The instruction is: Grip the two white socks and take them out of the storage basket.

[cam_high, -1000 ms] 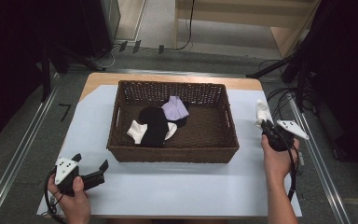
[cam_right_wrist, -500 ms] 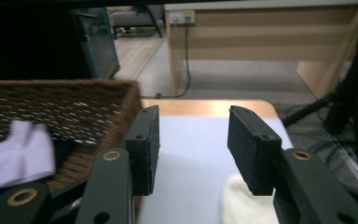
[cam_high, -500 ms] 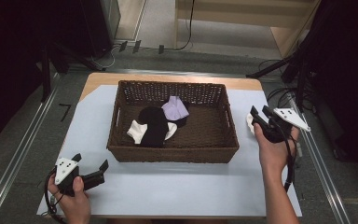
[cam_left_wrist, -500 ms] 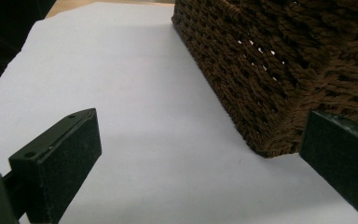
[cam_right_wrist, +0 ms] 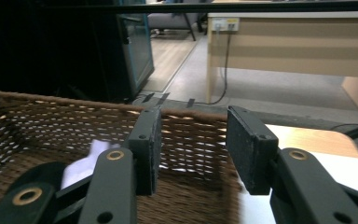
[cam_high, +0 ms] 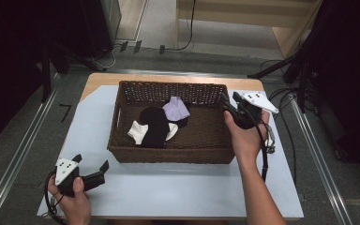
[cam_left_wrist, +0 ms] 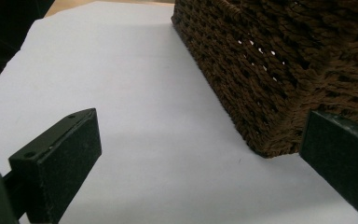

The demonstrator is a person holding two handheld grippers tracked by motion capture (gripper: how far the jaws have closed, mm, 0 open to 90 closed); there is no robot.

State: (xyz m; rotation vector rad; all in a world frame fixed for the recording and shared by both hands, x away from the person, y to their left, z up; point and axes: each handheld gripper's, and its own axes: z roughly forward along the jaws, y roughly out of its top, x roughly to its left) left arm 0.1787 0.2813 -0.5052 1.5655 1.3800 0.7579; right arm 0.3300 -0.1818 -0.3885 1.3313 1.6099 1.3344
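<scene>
A brown wicker basket (cam_high: 122, 140) stands mid-table and holds a black cloth (cam_high: 154, 124), a lilac cloth (cam_high: 176, 109) and a white cloth (cam_high: 136, 131). My right gripper (cam_high: 228, 104) hovers over the basket's right rim, jaws open with nothing between them; its own view looks across the basket's far wall (cam_right_wrist: 65, 126) toward the lilac cloth (cam_right_wrist: 98, 151). My left gripper (cam_high: 91, 165) rests low on the white table sheet near the basket's front left corner (cam_left_wrist: 270, 135), jaws wide open and empty.
The white sheet (cam_high: 168, 187) covers a wooden table (cam_high: 98, 79). Cables (cam_high: 281, 122) trail at the right edge. Beyond the table are a wooden desk (cam_right_wrist: 298, 42) and dark cabinets (cam_high: 37, 33). Metal floor rails (cam_high: 18, 150) run along both sides.
My right gripper has risen from the table beside the basket and moved left, over the basket's right rim. The left gripper has stayed put.
</scene>
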